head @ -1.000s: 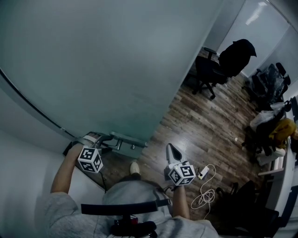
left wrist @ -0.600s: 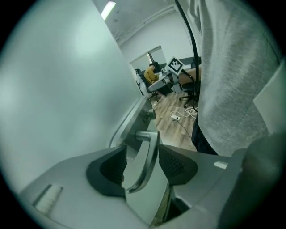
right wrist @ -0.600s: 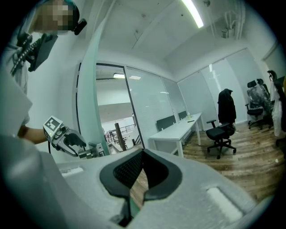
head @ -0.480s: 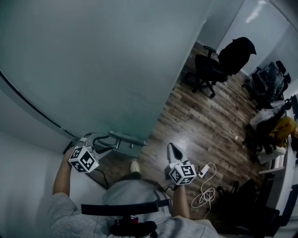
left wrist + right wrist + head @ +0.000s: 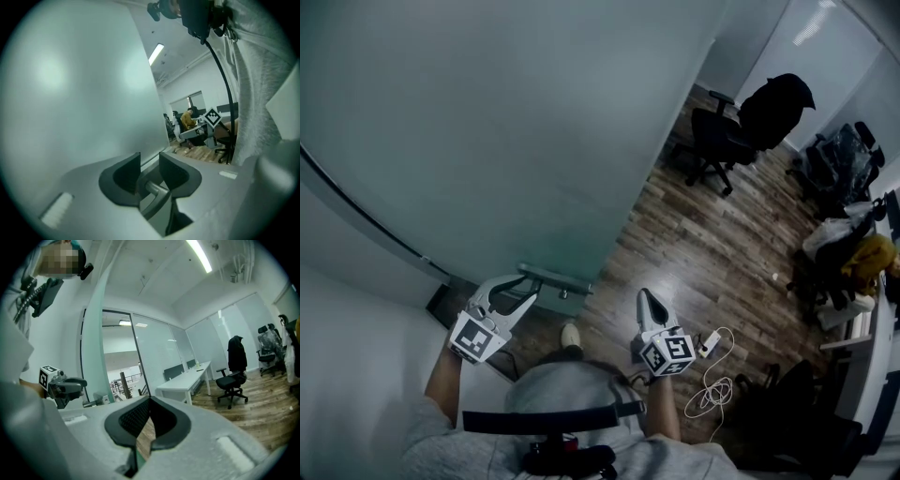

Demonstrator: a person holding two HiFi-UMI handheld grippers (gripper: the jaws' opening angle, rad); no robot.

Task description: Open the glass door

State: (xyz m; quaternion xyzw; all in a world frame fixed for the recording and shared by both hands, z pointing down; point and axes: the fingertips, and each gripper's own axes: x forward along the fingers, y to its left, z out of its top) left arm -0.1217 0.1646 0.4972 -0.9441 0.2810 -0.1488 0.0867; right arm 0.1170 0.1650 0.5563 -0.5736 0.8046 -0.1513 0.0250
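The frosted glass door (image 5: 487, 141) fills the upper left of the head view, with its metal handle (image 5: 558, 279) low on the pane. My left gripper (image 5: 525, 286) points up at the handle's left end. In the left gripper view the handle bar (image 5: 157, 190) sits in the gap of the left gripper (image 5: 150, 171); the jaws have just been closing and the dark pads (image 5: 126, 178) now sit against the bar. My right gripper (image 5: 645, 296) hangs over the wooden floor to the right, apart from the door. In its own view the right gripper (image 5: 149, 399) is shut with nothing in it.
A white wall (image 5: 356, 356) stands left of the door. A black office chair with a dark jacket (image 5: 741, 131) stands beyond the door's edge. A white cable and adapter (image 5: 712, 375) lie on the floor by my feet. More chairs and bags (image 5: 844, 187) crowd the right side.
My left gripper has risen and rolled, its marker cube swinging down and its jaws now pointing up at the handle's end. Its jaws have narrowed onto the bar. The right gripper has kept still.
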